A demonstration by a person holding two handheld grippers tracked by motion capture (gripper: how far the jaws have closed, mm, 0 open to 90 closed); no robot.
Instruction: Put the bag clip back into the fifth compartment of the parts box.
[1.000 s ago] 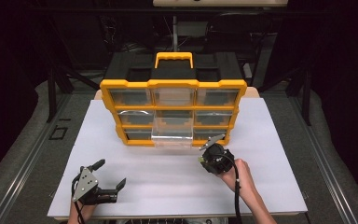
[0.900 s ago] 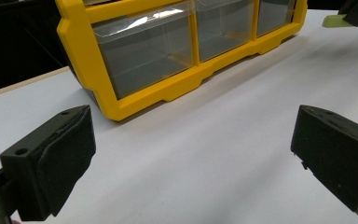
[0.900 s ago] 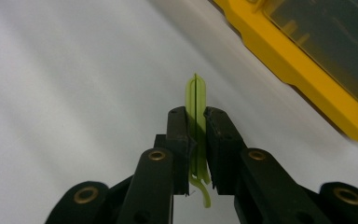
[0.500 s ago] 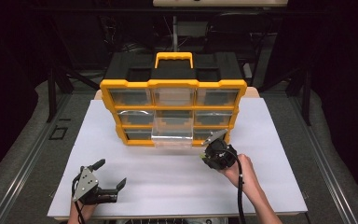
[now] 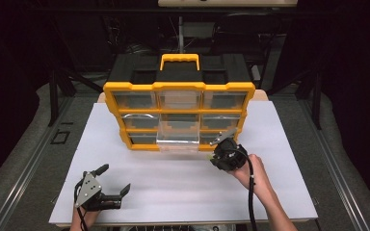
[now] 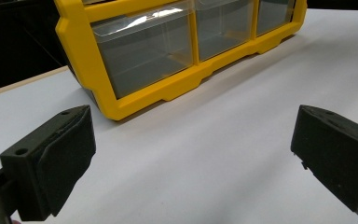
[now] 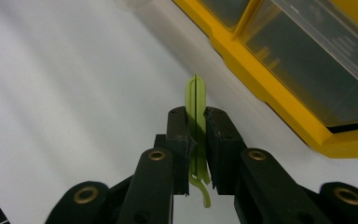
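Observation:
A yellow organizer (image 5: pixel 178 91) with clear drawers stands upright on the white board (image 5: pixel 279 159). Its bottom middle drawer (image 5: pixel 178 139) is pulled out toward me. My right gripper (image 5: pixel 220 144) hovers just off the organizer's lower right corner. In the right gripper view, the right gripper (image 7: pixel 196 128) is shut on a thin green plastic piece (image 7: pixel 196 95) that sticks out past the pads, close to the yellow frame (image 7: pixel 279 95). My left gripper (image 5: pixel 114 178) rests open near the board's front left. In the left gripper view, nothing lies in the left gripper (image 6: pixel 191 154), and the organizer (image 6: pixel 135 93) stands ahead.
Black stands and cables fill the dark area behind the organizer. Grey floor borders the board on both sides. A cable (image 5: pixel 249 192) trails from the right gripper along the forearm.
The right gripper has edged slightly to the right beside the organizer, still holding the green piece. The left gripper has stayed put.

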